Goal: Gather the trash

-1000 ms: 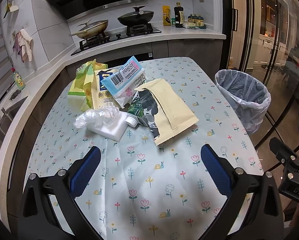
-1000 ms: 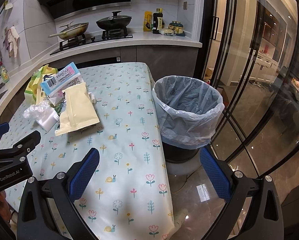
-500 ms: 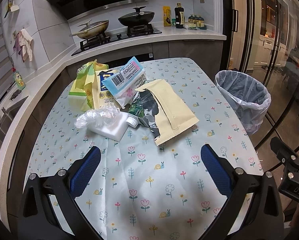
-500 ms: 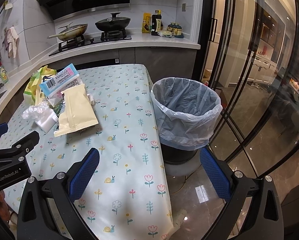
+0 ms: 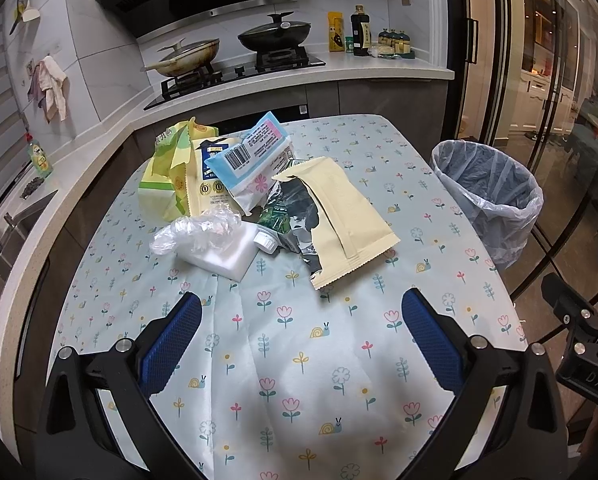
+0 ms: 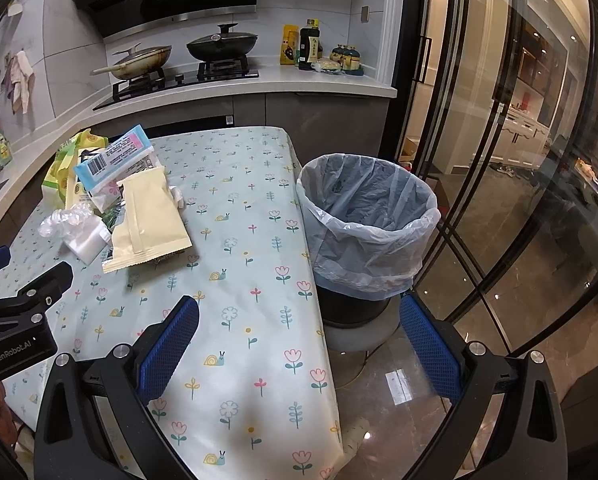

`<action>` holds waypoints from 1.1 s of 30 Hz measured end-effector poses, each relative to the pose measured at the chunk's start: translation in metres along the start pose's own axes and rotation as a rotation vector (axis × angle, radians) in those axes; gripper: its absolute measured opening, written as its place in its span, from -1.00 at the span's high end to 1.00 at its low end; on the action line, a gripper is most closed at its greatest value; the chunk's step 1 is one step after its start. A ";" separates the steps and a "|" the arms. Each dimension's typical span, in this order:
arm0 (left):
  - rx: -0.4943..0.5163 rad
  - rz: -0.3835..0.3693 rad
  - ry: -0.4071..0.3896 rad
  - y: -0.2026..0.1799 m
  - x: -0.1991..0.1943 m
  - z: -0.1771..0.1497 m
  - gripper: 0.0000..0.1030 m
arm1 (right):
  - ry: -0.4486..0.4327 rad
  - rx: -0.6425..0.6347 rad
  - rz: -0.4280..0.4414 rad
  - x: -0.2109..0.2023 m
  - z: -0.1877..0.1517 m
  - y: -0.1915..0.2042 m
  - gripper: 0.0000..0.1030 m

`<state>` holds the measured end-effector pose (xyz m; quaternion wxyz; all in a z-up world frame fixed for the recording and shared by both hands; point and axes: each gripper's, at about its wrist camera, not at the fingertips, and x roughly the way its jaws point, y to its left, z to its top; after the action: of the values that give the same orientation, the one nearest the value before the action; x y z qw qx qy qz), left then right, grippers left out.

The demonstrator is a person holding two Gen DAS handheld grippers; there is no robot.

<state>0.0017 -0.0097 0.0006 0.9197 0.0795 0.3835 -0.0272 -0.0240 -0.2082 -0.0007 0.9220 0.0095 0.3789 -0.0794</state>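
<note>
A pile of trash lies on the flowered table (image 5: 299, 352): a cream pouch (image 5: 339, 212), a blue-and-white wrapper (image 5: 251, 152), a yellow-green bag (image 5: 171, 168), crumpled clear plastic (image 5: 195, 232) on a white packet (image 5: 223, 256), and a dark foil wrapper (image 5: 295, 208). The pouch (image 6: 147, 216) and wrapper (image 6: 111, 160) also show in the right wrist view. A bin with a pale liner (image 6: 367, 224) stands off the table's right edge (image 5: 487, 200). My left gripper (image 5: 299, 344) is open and empty, short of the pile. My right gripper (image 6: 299, 344) is open and empty over the table's right edge.
A counter runs behind the table with a stove, two pans (image 5: 275, 34) and bottles (image 5: 359, 36). Glass sliding doors (image 6: 499, 160) stand to the right over a glossy floor. A sink (image 5: 3, 232) lies at the far left.
Both grippers have drifted slightly; the right view has shifted a little to the left. Nothing on the table has moved.
</note>
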 end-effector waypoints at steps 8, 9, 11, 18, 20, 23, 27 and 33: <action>-0.004 0.000 0.003 0.001 0.001 0.000 -0.86 | -0.018 -0.002 -0.023 -0.001 0.001 0.002 -0.87; -0.005 0.000 0.004 0.001 0.001 -0.001 -0.86 | -0.019 -0.004 -0.022 0.000 0.001 0.002 -0.87; -0.004 0.001 0.003 0.001 0.001 -0.001 -0.86 | -0.017 -0.007 -0.018 0.001 0.001 0.002 -0.87; -0.003 -0.006 -0.005 0.000 0.002 0.001 -0.86 | -0.002 -0.007 0.006 0.004 0.001 0.004 -0.87; -0.002 -0.008 -0.006 -0.001 0.002 0.002 -0.86 | 0.002 -0.009 0.012 0.005 0.002 0.005 -0.87; -0.014 -0.015 -0.016 0.000 0.003 0.003 -0.85 | 0.010 -0.014 0.010 0.007 0.002 0.006 -0.87; -0.047 -0.019 -0.028 0.005 0.003 0.003 -0.85 | 0.015 -0.020 0.023 0.009 0.003 0.009 -0.87; -0.063 -0.021 0.010 0.017 0.013 0.003 -0.86 | 0.019 -0.038 0.050 0.016 0.007 0.023 -0.87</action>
<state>0.0152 0.0069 -0.0043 0.9196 0.0468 0.3894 -0.0243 -0.0044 -0.1881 -0.0082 0.9200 0.0023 0.3888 -0.0492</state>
